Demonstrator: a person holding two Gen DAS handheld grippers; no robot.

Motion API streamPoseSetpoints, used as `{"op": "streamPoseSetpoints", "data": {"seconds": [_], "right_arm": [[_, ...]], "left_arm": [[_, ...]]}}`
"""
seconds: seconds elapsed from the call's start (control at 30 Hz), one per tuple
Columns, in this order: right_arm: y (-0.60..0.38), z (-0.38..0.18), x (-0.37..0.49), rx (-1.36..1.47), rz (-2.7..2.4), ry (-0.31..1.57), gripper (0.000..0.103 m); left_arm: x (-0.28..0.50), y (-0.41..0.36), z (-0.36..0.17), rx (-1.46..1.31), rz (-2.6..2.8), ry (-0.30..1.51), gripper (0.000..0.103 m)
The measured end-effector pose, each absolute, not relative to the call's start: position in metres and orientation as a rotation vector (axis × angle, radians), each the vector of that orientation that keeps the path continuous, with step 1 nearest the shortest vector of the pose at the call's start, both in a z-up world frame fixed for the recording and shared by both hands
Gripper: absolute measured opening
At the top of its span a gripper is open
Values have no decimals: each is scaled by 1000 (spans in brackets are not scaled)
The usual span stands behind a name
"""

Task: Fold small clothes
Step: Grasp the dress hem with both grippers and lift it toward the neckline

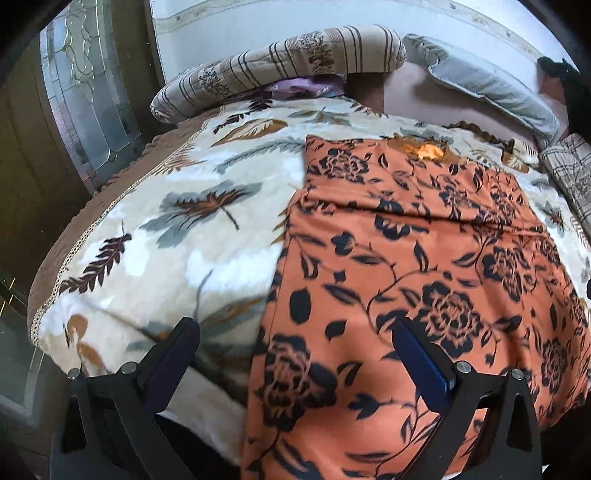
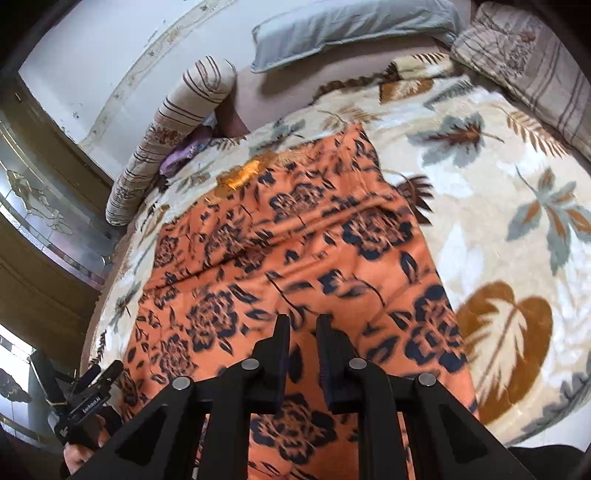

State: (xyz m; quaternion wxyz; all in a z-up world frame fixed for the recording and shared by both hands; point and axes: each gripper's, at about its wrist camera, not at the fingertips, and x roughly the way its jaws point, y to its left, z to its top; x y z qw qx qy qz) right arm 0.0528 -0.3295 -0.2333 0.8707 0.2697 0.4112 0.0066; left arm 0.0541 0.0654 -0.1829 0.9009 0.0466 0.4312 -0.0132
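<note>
One orange garment with black flowers [image 1: 424, 258] is spread down the middle of the frame over a leaf-print blanket [image 1: 166, 221], a crease running across its upper part. Two grippers: the left gripper [image 1: 295, 339] stands spread wide at bottom centre with nothing between its fingers; the right gripper [image 2: 303, 328] has its jaws nearly pressed together, a slim gap showing, pinching nothing. Two striped bolsters [image 1: 280, 62] [image 2: 524, 62], one at upper left, one at the right edge. One grey pillow [image 2: 351, 26] up top, well clear.
</note>
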Motion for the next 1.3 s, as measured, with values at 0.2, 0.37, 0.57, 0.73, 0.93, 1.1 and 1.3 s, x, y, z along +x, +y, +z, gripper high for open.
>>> {"op": "streamPoseSetpoints", "data": {"seconds": [0.2,0.37,0.57,0.73,0.93,1.1,1.3], "right_arm": [[-340,-258,36,600,13,892,19],[-341,-289,38,644,7,991,19],[-342,-278,32,617,23,916,19],[-348,-268,33,606,-14,852,19],[-348,-278,42,621,-27,904,19],[-349,-289,43,649,-21,933,19],[-352,-291,43,681,-15,929,19]], "left_arm": [[42,69,-190,113,-20,922,103],[42,59,-216,178,-11,1012,103],[31,45,-214,261,-12,988,103],[24,30,-203,288,-10,938,103],[24,23,-190,289,-18,893,103],[22,18,-179,285,-26,856,103],[18,11,-167,288,-44,821,103]]}}
